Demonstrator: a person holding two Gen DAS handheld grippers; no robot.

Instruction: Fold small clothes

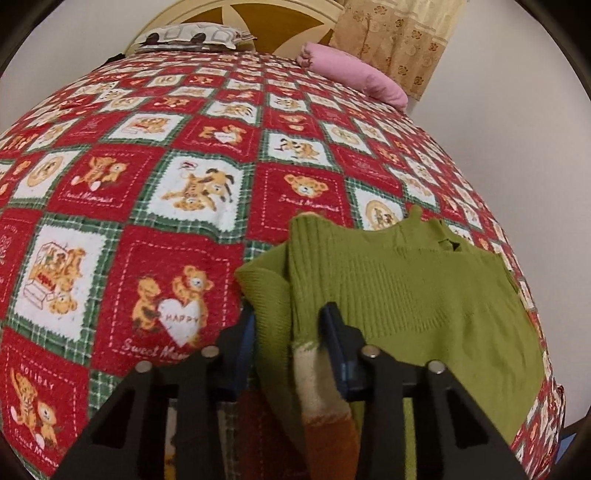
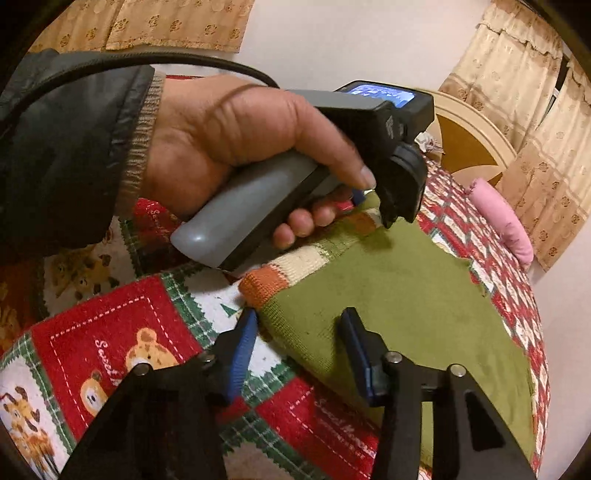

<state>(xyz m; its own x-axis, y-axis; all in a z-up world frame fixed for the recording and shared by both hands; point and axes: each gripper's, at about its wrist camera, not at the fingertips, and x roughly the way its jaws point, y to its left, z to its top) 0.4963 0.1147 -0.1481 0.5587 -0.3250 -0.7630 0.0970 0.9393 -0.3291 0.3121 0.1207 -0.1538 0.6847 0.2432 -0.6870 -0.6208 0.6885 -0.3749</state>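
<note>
Sweater — green knit with an orange and cream cuff — lies on the bed's teddy-bear blanket. Left gripper jaws partly apart, straddling a sleeve fold. Right gripper jaws apart over the sweater's near corner, pads not pressing it.

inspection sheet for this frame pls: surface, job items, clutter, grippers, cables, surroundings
Surface: bed with red bear-print quilt.
Job's things: green sweater lying on the quilt, striped cuff at its near edge.
Clutter: pink pillow and patterned pillow at the headboard.
Grippers: left gripper straddles a sweater fold, pads not clearly pressing; right gripper open over the sweater's near corner; hand holds the left one.
Cables: black cable running over the sleeve.
Surroundings: headboard, curtains, plain wall.
</note>
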